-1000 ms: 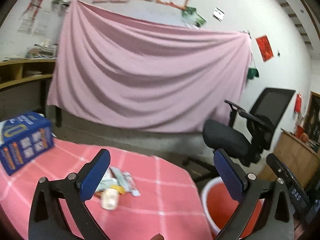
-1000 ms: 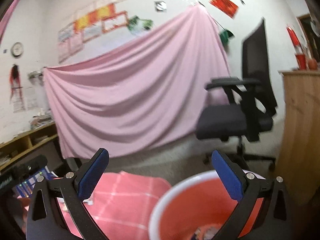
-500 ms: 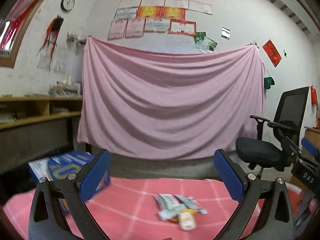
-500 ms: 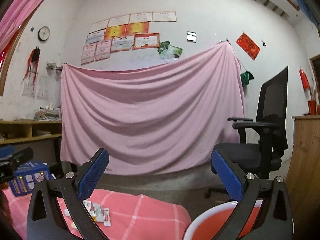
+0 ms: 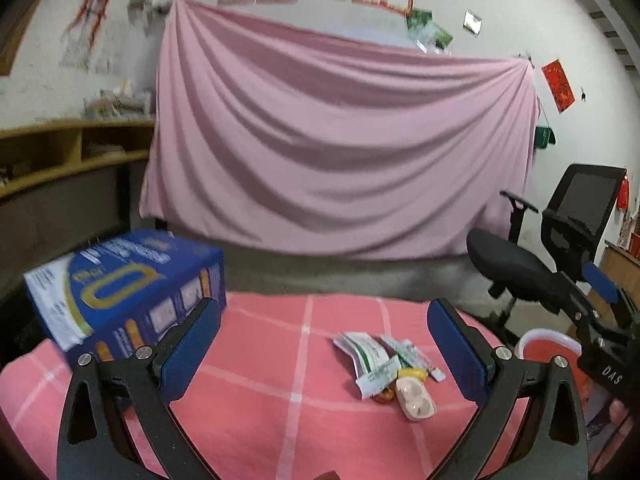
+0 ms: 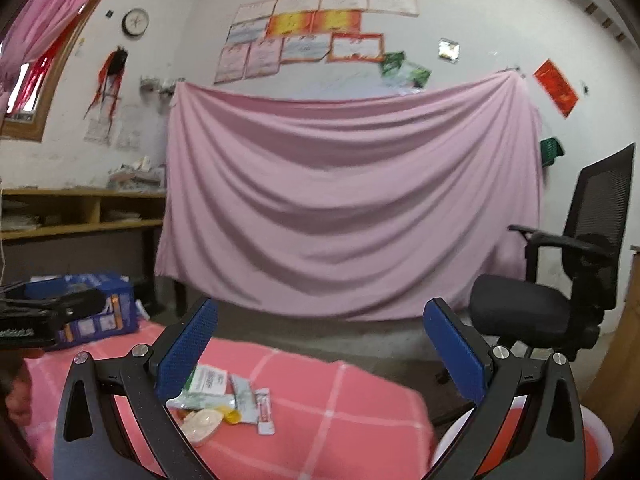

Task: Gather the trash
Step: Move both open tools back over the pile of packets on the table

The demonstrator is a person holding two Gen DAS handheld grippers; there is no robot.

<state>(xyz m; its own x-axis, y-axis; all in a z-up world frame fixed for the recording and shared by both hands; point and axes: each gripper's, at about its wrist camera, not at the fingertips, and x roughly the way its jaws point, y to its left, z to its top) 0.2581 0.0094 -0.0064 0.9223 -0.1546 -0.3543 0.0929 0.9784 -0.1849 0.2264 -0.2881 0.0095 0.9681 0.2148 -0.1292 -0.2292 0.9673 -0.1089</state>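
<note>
Both grippers hang over the table with its pink checked cloth (image 5: pixel 280 408), and neither holds anything. The left gripper (image 5: pixel 320 344) has its blue-padded jaws spread wide, with only bare cloth between them. The right gripper (image 6: pixel 320 344) is just as wide open.

The trash sits in one small heap on the cloth: a cluster of white and green sachets (image 5: pixel 372 356), a pale pink blister pack (image 5: pixel 416 398) touching the heap's near edge, and a bit of yellow wrapper (image 5: pixel 412 372) tucked among them. From the heap, the blue carton (image 5: pixel 124 284) stands well off to the left, at the table's far left corner. On the other side of the heap, beyond the table's right edge, is the red bucket (image 5: pixel 548 350) with a white rim. A black office chair (image 6: pixel 560 296) stands behind the bucket, before the pink hanging sheet (image 6: pixel 348 204).
</note>
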